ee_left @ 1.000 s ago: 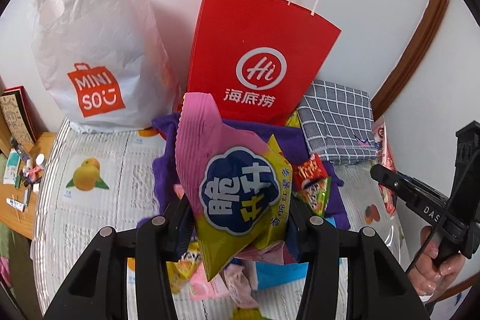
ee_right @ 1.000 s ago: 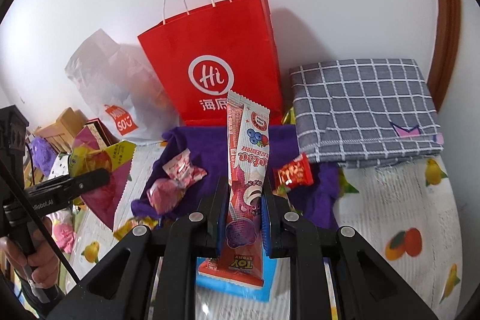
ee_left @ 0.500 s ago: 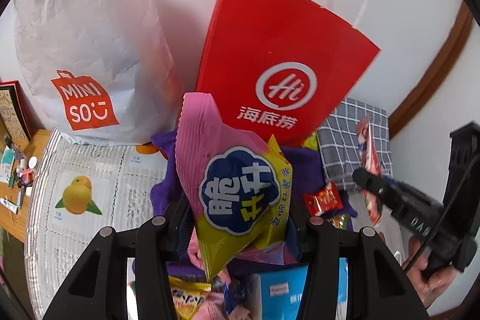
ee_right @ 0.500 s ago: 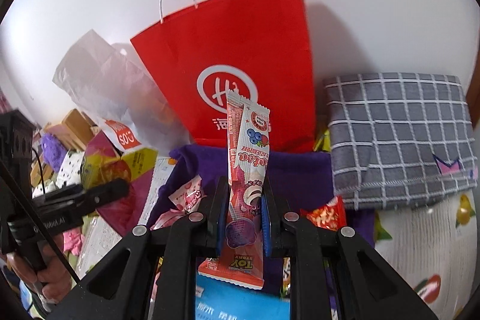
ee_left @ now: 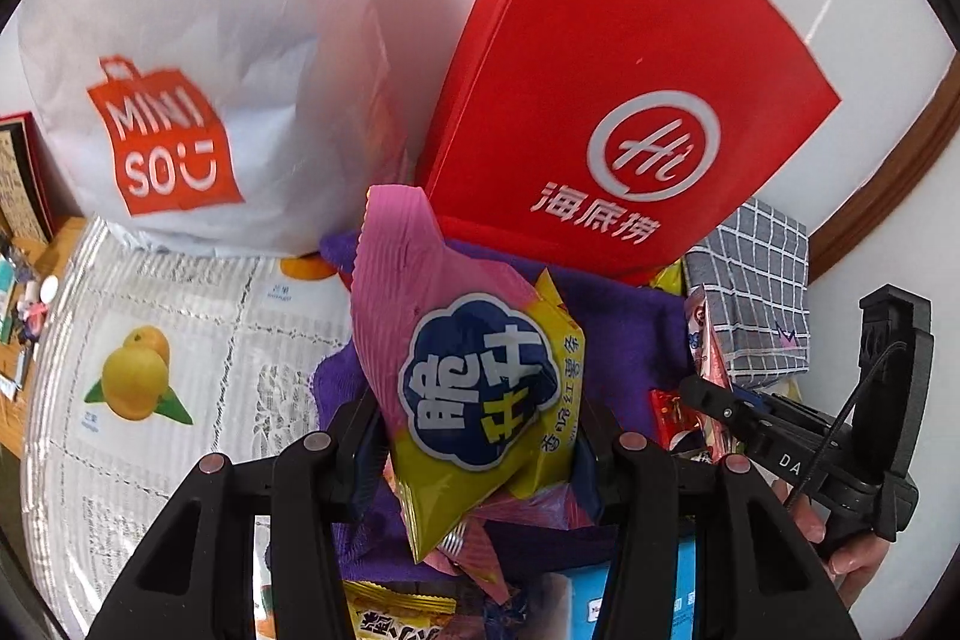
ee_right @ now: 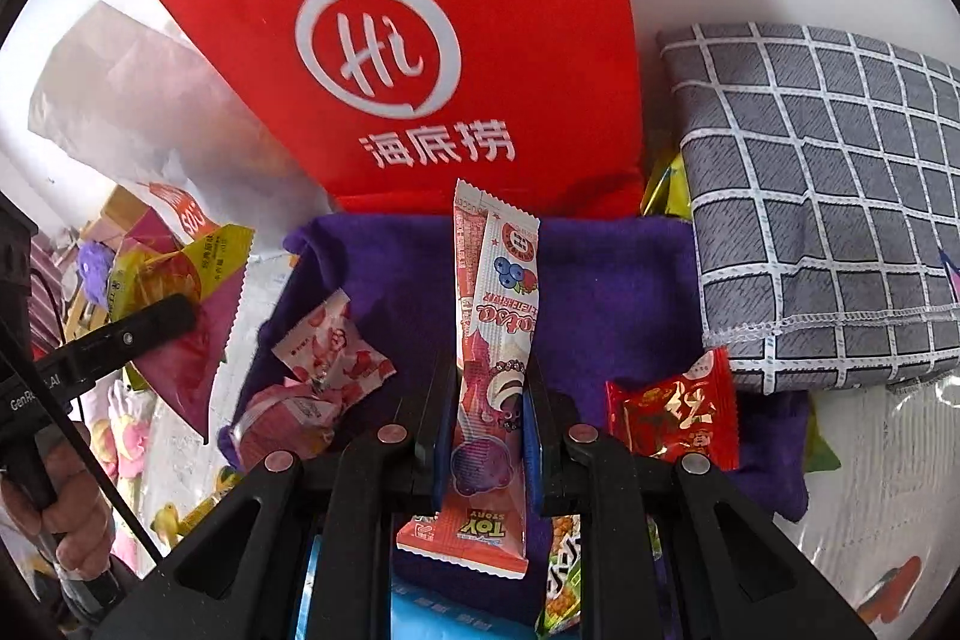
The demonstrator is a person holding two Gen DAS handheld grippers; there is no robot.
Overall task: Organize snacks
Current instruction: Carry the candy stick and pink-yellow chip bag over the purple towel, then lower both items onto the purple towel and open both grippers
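Observation:
My left gripper [ee_left: 480, 436] is shut on a pink and yellow chip bag [ee_left: 474, 376] and holds it upright in front of the red paper bag [ee_left: 624, 100]. My right gripper [ee_right: 486, 430] is shut on a long pink Toy Story snack stick [ee_right: 492, 340], held upright over the purple cloth [ee_right: 612, 292]. The red paper bag [ee_right: 432, 40] stands close behind it. Loose snacks lie on the cloth: pink candy packs [ee_right: 324, 364] and a red packet [ee_right: 672, 412]. The right gripper also shows in the left wrist view [ee_left: 708, 400].
A white Miniso bag [ee_left: 180, 58] stands left of the red bag. A folded grey checked cloth [ee_right: 828, 208] lies on the right. A fruit-print table cover [ee_left: 150, 340] spreads to the left. A blue box [ee_left: 600, 598] and more snack packs lie below the grippers.
Both grippers have moved forward toward the red paper bag, which now looms larger. Each still holds its snack.

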